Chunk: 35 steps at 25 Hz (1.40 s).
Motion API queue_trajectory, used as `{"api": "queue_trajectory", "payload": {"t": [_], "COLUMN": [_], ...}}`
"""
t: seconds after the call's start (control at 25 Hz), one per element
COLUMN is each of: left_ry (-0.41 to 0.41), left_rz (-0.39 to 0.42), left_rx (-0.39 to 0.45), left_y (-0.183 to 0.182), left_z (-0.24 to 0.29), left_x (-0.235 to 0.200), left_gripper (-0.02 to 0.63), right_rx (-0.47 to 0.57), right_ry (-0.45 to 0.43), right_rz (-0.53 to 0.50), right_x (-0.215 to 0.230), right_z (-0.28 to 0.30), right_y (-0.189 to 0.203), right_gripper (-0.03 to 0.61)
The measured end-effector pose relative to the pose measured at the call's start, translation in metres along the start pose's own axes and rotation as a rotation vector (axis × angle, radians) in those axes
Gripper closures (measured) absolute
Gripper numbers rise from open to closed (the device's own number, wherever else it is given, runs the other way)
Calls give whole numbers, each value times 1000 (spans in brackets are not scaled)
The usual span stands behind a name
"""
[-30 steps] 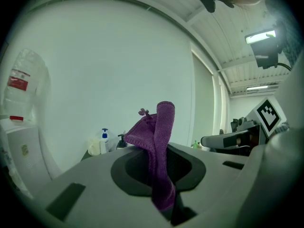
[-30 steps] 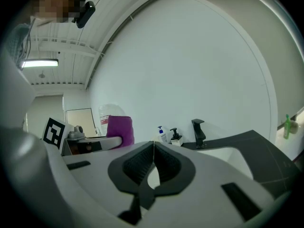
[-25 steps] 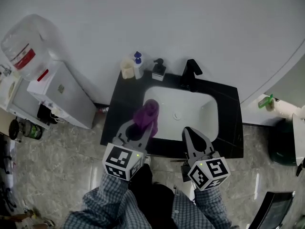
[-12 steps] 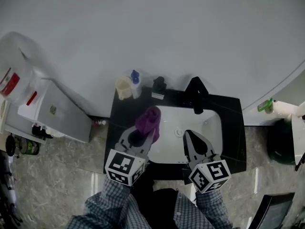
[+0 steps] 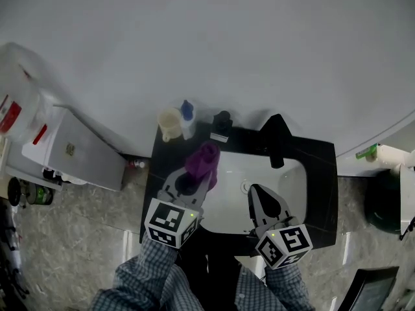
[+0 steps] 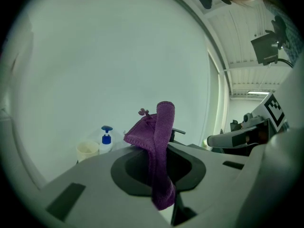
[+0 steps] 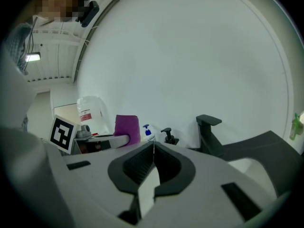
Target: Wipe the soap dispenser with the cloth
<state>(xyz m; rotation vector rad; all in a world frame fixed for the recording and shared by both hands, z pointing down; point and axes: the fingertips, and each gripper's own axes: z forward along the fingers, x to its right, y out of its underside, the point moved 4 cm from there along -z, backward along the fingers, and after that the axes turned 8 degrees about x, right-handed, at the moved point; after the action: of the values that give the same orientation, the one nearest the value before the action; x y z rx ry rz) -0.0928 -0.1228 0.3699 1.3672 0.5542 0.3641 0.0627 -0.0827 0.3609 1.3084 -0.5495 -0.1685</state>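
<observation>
The soap dispenser, a small pale bottle with a black pump, stands at the back of the black counter, left of the black faucet. My left gripper is shut on a purple cloth that sticks up past its tips, a short way in front of the dispenser. In the left gripper view the cloth hides most of the dispenser. My right gripper is shut and empty over the white sink. The right gripper view shows the dispenser ahead, beyond the right gripper.
A blue-pump bottle and a cream cup stand left of the dispenser. A white cabinet with a water jug sits left of the counter. A white wall rises behind everything.
Both grippers have moved forward toward the back of the counter. The cloth in the left gripper is now much closer to the soap dispenser.
</observation>
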Motion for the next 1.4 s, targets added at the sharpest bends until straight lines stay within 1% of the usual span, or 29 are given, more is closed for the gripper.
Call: {"api": "queue_trajectory", "payload": {"t": [0.16, 0.36, 0.48, 0.56, 0.8, 0.96, 1.08, 1.4], "left_ry": [-39, -83, -135, -156, -164, -139, -144, -166], "left_rz": [15, 44, 36, 28, 48, 63, 66, 11], "left_rx": [-3, -5, -4, 2, -8, -12, -37, -80], "left_y": [1, 1, 3, 2, 4, 5, 12, 37], "left_z": [17, 44, 60, 70, 103, 123, 130, 136], "left_x": [-13, -36, -54, -63, -79, -82, -84, -90], "left_gripper": [554, 554, 554, 554, 554, 554, 554, 554], "right_rx": [-14, -36, -53, -62, -81, -77, -81, -80], "right_ry": [-25, -33, -33, -29, -21, -10, -3, -9], "right_rz": [5, 15, 20, 23, 32, 43, 50, 56], "right_x": [6, 20, 30, 37, 50, 59, 65, 73], "right_z": [9, 18, 20, 22, 29, 30, 31, 32], "right_y": [0, 4, 7, 9, 13, 15, 17, 15], "right_gripper": [560, 560, 560, 560, 560, 560, 560, 560]}}
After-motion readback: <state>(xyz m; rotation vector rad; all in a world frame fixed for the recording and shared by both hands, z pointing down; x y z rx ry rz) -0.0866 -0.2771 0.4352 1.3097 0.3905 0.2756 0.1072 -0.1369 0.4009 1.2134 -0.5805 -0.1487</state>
